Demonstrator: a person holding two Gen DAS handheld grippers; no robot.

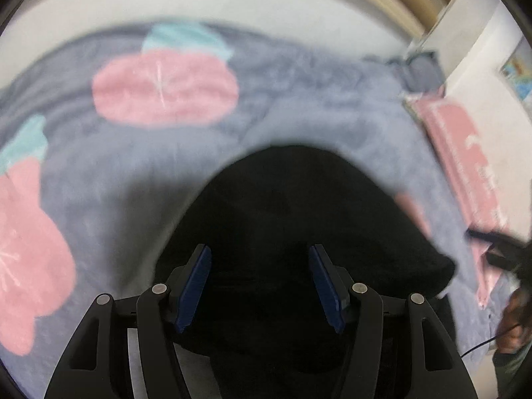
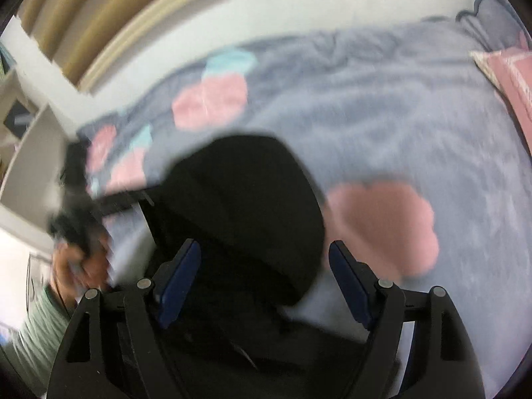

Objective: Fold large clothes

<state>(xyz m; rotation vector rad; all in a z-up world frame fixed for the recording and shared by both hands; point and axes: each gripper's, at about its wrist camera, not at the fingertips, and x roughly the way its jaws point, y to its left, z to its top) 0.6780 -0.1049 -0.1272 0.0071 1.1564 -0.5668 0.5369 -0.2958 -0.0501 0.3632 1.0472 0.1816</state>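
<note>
1. Left gripper (image 1: 260,286) angled steeply down over the black garment (image 1: 299,219); jaws spread, blue pads (image 1: 196,286) apart with only dark cloth seen beyond the gap, nothing pinched.
2. Right gripper (image 2: 265,286) likewise pitched down; jaws spread wide, blue pads (image 2: 349,286) clear of the cloth, nothing gripped.
3. Black garment (image 2: 239,206) lying in a rounded heap on the grey-blue blanket (image 2: 382,116) with pink flower patches, below both grippers.
4. In the right wrist view, a hand (image 2: 79,266) in a pale green sleeve (image 2: 36,326) at the left edge, wrapped around the other gripper's handle; heavily blurred.
5. In the left wrist view, a hand (image 1: 513,319) at the right edge, blurred, grasp unclear.
</note>
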